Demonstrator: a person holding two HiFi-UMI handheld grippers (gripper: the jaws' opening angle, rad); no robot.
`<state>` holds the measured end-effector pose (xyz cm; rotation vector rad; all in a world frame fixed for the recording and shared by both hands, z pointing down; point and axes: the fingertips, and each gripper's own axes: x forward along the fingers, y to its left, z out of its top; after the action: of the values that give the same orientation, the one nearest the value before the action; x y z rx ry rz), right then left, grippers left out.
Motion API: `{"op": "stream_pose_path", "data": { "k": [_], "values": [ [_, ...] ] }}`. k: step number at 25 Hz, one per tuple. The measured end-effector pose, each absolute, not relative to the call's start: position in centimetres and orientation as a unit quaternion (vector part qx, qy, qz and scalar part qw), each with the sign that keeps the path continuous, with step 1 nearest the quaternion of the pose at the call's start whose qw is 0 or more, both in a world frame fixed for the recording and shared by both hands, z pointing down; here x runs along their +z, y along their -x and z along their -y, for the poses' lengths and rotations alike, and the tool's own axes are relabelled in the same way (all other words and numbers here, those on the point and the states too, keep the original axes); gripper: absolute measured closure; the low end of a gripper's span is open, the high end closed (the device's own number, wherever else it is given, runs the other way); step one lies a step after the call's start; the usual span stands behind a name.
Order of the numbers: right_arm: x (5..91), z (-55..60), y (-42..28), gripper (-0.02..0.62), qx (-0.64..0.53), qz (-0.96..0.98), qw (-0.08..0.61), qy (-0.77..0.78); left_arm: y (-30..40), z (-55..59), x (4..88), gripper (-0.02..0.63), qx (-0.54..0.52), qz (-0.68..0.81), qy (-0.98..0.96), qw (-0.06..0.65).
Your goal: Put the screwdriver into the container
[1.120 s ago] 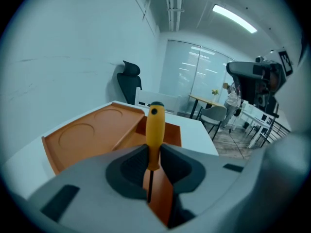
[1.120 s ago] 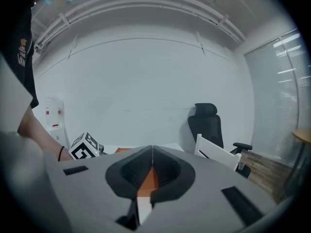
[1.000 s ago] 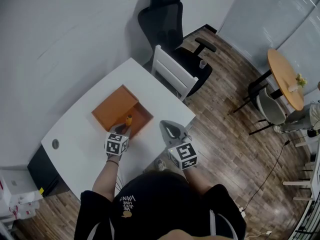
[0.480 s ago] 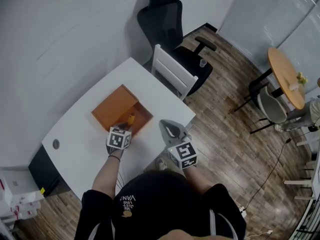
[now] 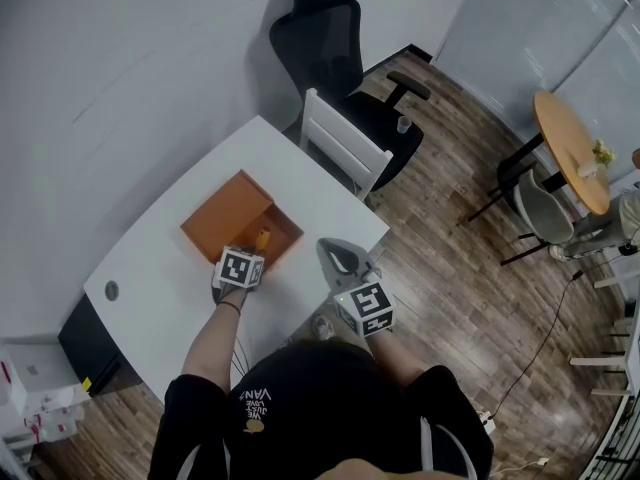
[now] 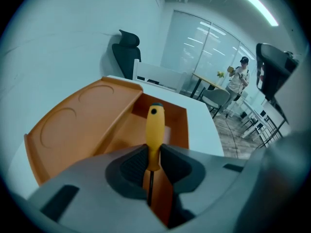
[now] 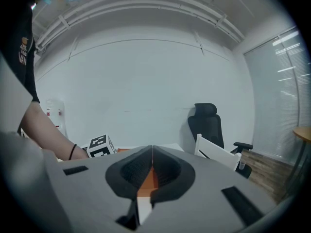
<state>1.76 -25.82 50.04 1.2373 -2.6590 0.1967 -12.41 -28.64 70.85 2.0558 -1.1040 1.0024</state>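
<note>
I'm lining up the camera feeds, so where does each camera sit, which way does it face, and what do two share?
Head view: on the person's head, looking steeply down at the white table and orange container; the left forearm, left claw and right claw show.
Left gripper view: rides the left claw, looking along jaws shut on the screwdriver toward the container.
Right gripper view: rides the right claw, jaws together, facing the wall; the left forearm shows.
Shared: all three show the black chair.

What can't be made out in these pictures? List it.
- Tip of the screwdriver: left gripper view, hidden behind the left gripper's body.
- Near inside of the container: left gripper view, covered by that gripper; head view, too small.
- Right gripper view: the shut right gripper leaves only an orange sliver of the container.
</note>
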Motion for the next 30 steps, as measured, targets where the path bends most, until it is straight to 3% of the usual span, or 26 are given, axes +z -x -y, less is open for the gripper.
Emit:
{"op": "stream_pose_path", "data": {
  "k": [30],
  "values": [
    [51.0, 26.2, -1.7, 0.583, 0.075, 0.905, 0.11, -0.404, 12.4, 29.2, 74.3, 0.522, 0.44, 0.393, -0.729, 0.347]
  ]
}}
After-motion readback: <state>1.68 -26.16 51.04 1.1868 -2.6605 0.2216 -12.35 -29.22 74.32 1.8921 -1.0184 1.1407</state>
